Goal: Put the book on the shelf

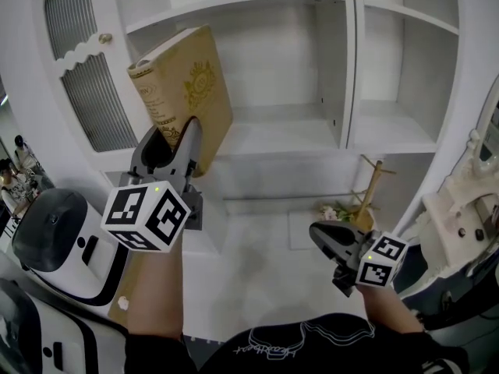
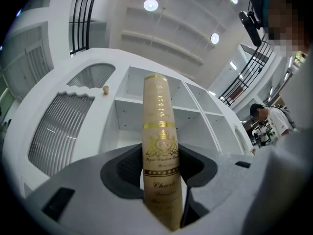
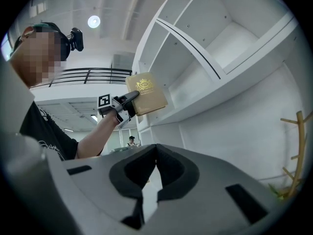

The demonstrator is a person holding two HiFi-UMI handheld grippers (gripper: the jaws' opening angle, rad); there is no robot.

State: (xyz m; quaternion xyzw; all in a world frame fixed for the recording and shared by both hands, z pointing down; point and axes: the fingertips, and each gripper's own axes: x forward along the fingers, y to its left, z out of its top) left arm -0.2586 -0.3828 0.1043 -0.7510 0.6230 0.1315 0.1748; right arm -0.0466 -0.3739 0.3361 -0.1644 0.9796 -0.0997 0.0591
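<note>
Head view: left gripper (image 1: 178, 140) is holding the tan book (image 1: 185, 84) by its lower end. The book is sticking up, tilted, in the air before the white shelf (image 1: 273, 140), and is not resting on any board. Right gripper (image 1: 321, 236) is hanging low at the right, well apart from the book.

Left gripper view: the book's (image 2: 160, 131) gold-printed spine is standing upright between the jaws, which are pressing on its covers from both sides, spread fairly wide.

Right gripper view: the jaws are meeting at the tips, gripping nothing. The book (image 3: 146, 94) is showing up-left, just beside the shelf's (image 3: 215, 77) edge.
</note>
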